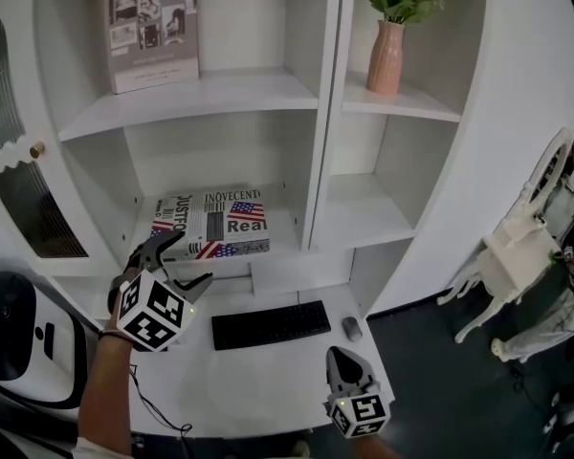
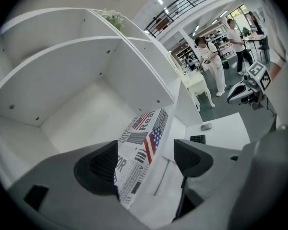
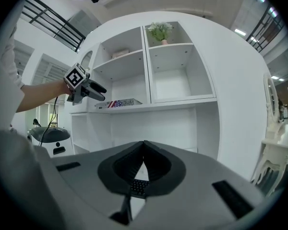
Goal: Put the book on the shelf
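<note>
The book [image 1: 210,223] lies flat on the lower left shelf [image 1: 289,229], so placement looks done. Draw the left gripper [image 1: 185,261] straight back, clear of the book's near corner. Its jaws stand wide apart, holding nothing, with the forearm raised to the shelf edge. The right gripper [image 1: 340,357] hangs low over the worktop [image 1: 268,385], jaws closed and empty.

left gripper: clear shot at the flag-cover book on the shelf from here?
Probably yes. The left gripper has its jaws apart right at the front corner of the book, which lies flat near the front of the open shelf. Nothing stands between them.
</note>
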